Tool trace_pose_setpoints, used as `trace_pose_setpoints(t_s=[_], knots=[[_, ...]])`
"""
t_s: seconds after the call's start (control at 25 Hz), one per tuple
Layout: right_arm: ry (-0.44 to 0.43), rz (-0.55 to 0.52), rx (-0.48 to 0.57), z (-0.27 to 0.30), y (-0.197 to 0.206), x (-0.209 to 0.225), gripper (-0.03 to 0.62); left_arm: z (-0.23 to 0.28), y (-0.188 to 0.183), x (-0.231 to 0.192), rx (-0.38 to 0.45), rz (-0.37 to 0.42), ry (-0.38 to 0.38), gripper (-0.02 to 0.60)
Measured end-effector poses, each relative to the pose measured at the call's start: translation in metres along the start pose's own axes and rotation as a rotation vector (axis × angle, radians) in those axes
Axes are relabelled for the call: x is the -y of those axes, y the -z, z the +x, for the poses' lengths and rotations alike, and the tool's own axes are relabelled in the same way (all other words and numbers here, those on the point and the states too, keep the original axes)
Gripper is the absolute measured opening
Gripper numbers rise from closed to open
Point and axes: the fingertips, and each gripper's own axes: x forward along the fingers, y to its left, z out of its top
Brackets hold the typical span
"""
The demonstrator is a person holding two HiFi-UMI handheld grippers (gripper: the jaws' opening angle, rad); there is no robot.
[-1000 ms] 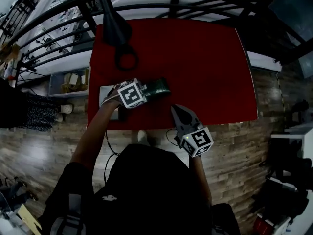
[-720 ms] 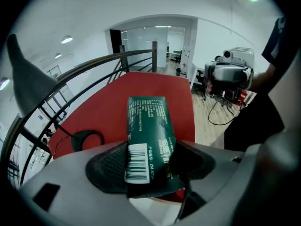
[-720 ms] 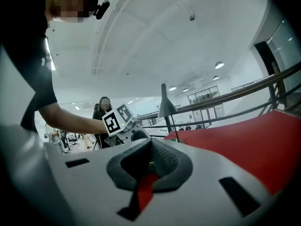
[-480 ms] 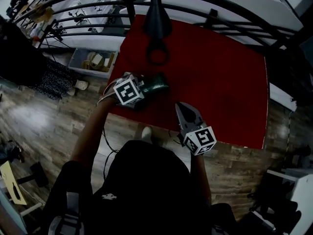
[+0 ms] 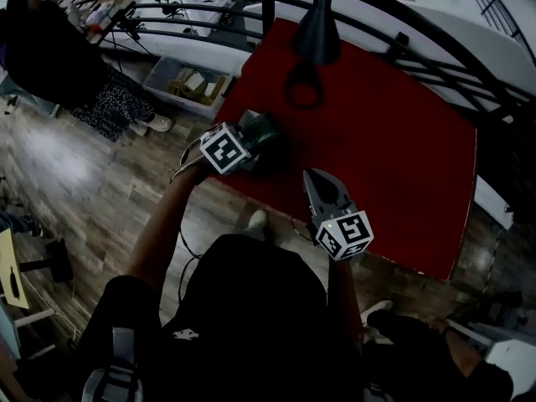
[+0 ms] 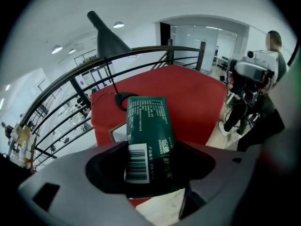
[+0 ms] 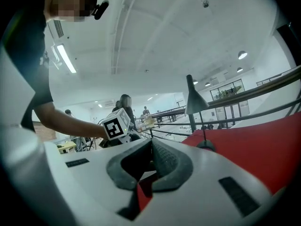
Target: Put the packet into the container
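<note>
A dark green packet with a white barcode label stands between the jaws of my left gripper, which is shut on its lower end. In the head view the left gripper holds the packet over the near left corner of the red table. Behind the packet, a grey-rimmed container lies on that corner, mostly hidden. My right gripper hovers over the table's near edge, its jaws together with nothing in them. Its pads meet at the tips.
A black lamp with a ring base stands at the table's far side. Black railings run behind the table. A plastic crate sits on the wooden floor at the left, and a person stands beyond it.
The left gripper has rolled and moved along the table's left corner with the packet, which now points up-right instead of right. The right gripper has shifted slightly over the near edge. The view has swung.
</note>
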Motion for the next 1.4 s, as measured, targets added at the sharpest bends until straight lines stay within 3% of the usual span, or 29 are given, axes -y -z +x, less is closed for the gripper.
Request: trace_pose_setpoints(t_s=[0.28, 0.68, 1.4], knots=[[-0.04, -0.018, -0.011, 0.016, 0.003, -0.024, 0.021, 0.002, 0.014, -0.025, 0.033, -0.227, -0.125, 0.325], [-0.015, -0.012, -0.023, 0.017, 0.004, -0.021, 0.021, 0.017, 0.014, -0.036, 0.02, -0.422, -0.167, 0.325], [-0.007, -0.002, -0.054, 0.025, 0.009, -0.007, 0.021, 0.058, 0.029, -0.031, 0.003, -0.501, -0.125, 0.341]])
